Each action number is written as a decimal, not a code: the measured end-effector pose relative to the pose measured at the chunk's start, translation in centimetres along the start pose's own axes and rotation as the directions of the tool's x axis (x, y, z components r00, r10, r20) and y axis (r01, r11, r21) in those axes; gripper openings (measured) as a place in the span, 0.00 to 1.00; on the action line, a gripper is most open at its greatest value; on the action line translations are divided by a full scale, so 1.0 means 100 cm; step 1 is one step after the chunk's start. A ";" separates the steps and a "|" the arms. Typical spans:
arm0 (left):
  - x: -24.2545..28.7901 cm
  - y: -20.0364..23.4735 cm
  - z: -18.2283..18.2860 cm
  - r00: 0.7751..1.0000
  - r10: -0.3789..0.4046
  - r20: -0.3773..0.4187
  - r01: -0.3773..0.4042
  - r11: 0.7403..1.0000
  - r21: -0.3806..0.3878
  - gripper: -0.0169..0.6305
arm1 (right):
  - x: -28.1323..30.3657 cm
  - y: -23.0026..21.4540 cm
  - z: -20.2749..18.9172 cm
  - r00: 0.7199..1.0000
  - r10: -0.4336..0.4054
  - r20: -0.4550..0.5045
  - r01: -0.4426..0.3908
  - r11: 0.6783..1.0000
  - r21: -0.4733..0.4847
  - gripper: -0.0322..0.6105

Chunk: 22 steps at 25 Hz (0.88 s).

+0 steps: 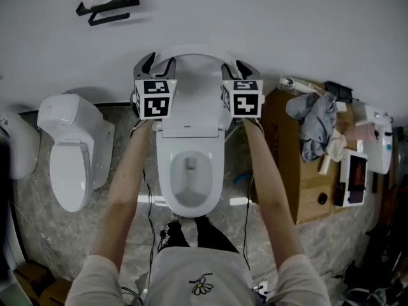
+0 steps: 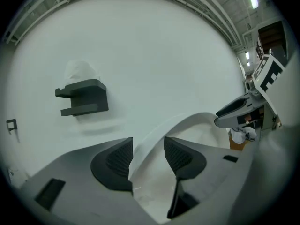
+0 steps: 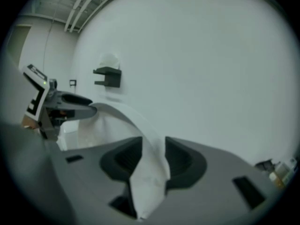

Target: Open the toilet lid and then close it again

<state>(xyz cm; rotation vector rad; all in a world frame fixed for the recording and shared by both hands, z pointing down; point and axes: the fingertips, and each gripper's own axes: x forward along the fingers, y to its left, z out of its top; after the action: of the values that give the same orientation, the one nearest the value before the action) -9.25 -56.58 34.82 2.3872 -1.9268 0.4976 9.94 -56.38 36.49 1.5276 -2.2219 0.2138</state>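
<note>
The white toilet (image 1: 167,183) stands in the middle with its bowl uncovered. Its lid (image 1: 191,88) is raised and leans back toward the wall. My left gripper (image 1: 150,61) is at the lid's left rim and my right gripper (image 1: 241,65) at its right rim, both near the top. In the left gripper view the jaws (image 2: 147,156) stand apart with the lid's white edge (image 2: 154,135) running between the pads. In the right gripper view the lid's edge (image 3: 150,163) also lies between the open jaws (image 3: 153,158), close to both pads.
A second white toilet (image 1: 70,152) with its lid down stands to the left. A black wall shelf (image 1: 108,8) hangs above it. On the right is a cardboard box (image 1: 287,145) with a cloth (image 1: 315,123) and tools on it. Cables lie on the floor.
</note>
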 end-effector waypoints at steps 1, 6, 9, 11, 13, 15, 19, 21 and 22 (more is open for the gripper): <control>0.004 0.001 -0.003 1.000 0.001 -0.017 -0.001 1.000 0.008 0.37 | 0.003 -0.001 0.000 1.000 -0.002 -0.003 0.002 1.000 -0.006 0.29; 0.016 0.006 -0.015 0.997 0.007 -0.073 -0.006 1.000 0.001 0.33 | 0.014 0.001 0.003 1.000 -0.004 -0.011 0.004 1.000 -0.021 0.29; 0.017 0.008 -0.015 0.997 0.007 -0.072 -0.006 1.000 0.005 0.32 | 0.017 0.003 0.003 1.000 -0.013 -0.012 0.013 1.000 -0.014 0.27; 0.018 0.007 -0.014 0.998 -0.002 -0.070 0.002 1.000 -0.002 0.31 | 0.018 0.000 0.003 1.000 -0.026 -0.007 0.026 1.000 -0.010 0.25; 0.016 0.008 -0.013 0.998 -0.009 -0.068 0.008 1.000 -0.012 0.30 | 0.017 0.000 0.002 0.999 -0.032 -0.001 0.032 0.999 -0.006 0.25; 0.014 0.008 -0.014 0.998 -0.011 -0.067 0.009 1.000 -0.026 0.29 | 0.015 0.001 0.002 0.999 -0.036 0.003 0.036 0.999 -0.005 0.24; 0.006 0.008 -0.012 0.998 -0.014 -0.058 0.011 0.999 -0.040 0.27 | 0.008 0.002 -0.001 0.999 -0.036 -0.003 0.036 0.999 -0.005 0.24; 0.002 0.006 -0.013 0.998 -0.016 -0.056 0.014 0.999 -0.039 0.27 | 0.004 0.004 -0.002 0.999 -0.035 -0.005 0.035 0.999 -0.008 0.24; -0.001 0.005 -0.014 0.998 -0.017 -0.055 0.015 0.999 -0.038 0.27 | 0.001 0.005 -0.003 0.999 -0.035 -0.004 0.035 0.999 -0.009 0.24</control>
<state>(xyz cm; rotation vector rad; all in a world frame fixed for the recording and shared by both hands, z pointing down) -10.08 -56.24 36.06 2.3380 -1.8760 0.5165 9.56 -56.18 36.87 1.5581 -2.1885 0.1959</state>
